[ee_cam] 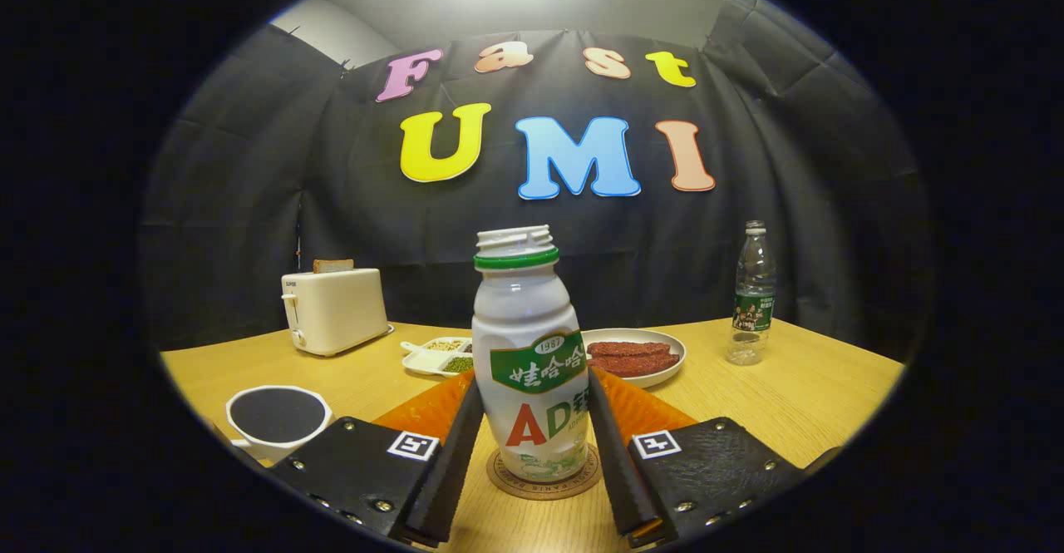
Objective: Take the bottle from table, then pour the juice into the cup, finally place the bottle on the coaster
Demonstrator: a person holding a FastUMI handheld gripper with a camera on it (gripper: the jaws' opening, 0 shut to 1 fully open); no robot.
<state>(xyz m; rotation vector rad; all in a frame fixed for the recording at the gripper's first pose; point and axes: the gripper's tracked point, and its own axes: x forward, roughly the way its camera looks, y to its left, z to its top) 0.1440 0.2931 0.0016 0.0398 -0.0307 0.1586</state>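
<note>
A white plastic bottle (532, 353) with a green neck ring, a green label and no cap stands upright on a round brown coaster (517, 485) on the wooden table. My gripper (534, 387) holds it between its fingers, one finger pressed on each side of the lower body. To the left of the fingers stands a white cup (277, 416) whose inside looks dark.
Beyond the bottle lie a white divided dish (434, 357) of grains and a plate (677, 345) with red meat strips. A cream toaster (332, 310) stands at the back left, a clear water bottle (754, 295) at the back right. Bare tabletop (815, 395) stretches to the right.
</note>
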